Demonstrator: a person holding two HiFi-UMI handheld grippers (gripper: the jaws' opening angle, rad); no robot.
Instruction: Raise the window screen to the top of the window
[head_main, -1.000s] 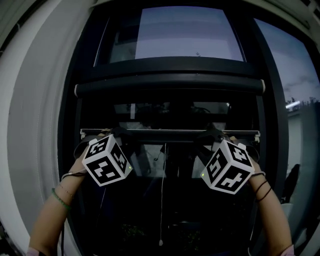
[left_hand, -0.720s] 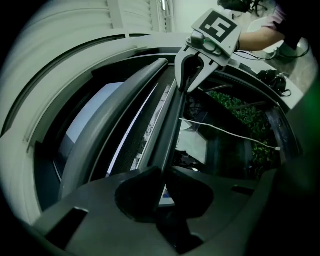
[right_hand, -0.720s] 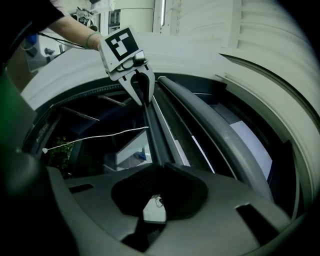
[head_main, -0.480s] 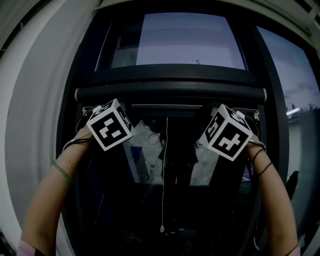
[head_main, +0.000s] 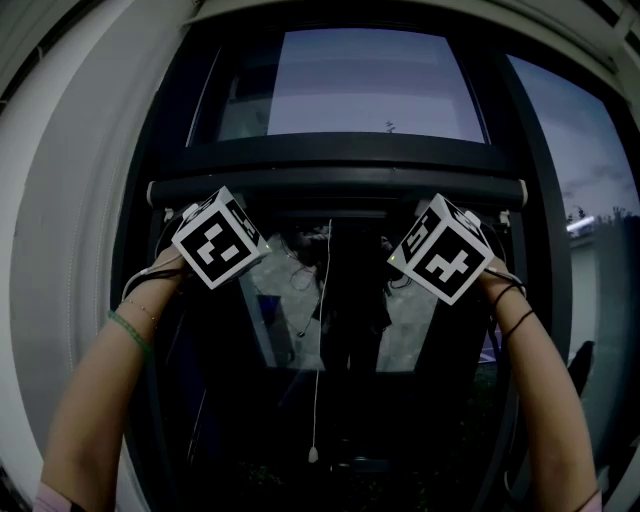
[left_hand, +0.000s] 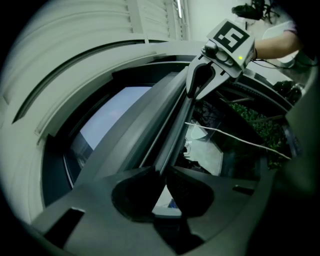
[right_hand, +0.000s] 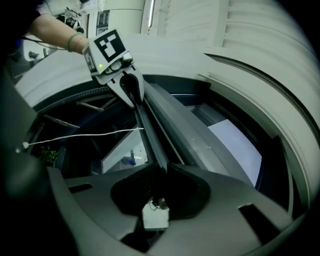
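The window screen's dark bottom bar (head_main: 330, 212) sits high, just under the round roller housing (head_main: 335, 186). My left gripper (head_main: 243, 222) holds the bar near its left end and my right gripper (head_main: 408, 226) holds it near its right end. In the left gripper view the jaws (left_hand: 162, 172) are shut on the bar (left_hand: 177, 132), and the right gripper (left_hand: 197, 85) clamps it further along. The right gripper view shows those jaws (right_hand: 162, 172) shut on the bar (right_hand: 150, 135), with the left gripper (right_hand: 131, 92) beyond. A white pull cord (head_main: 318, 350) hangs from the bar's middle.
Above the housing is a fixed upper pane (head_main: 365, 85) showing pale sky. A dark window frame (head_main: 165, 150) borders the opening, with a white wall (head_main: 70, 250) to the left and a slatted shutter box (left_hand: 100, 30) overhead. The lower glass reflects the room.
Both grippers have gone up with the bar, from mid-window to just below the roller housing. The pull cord rose with it.
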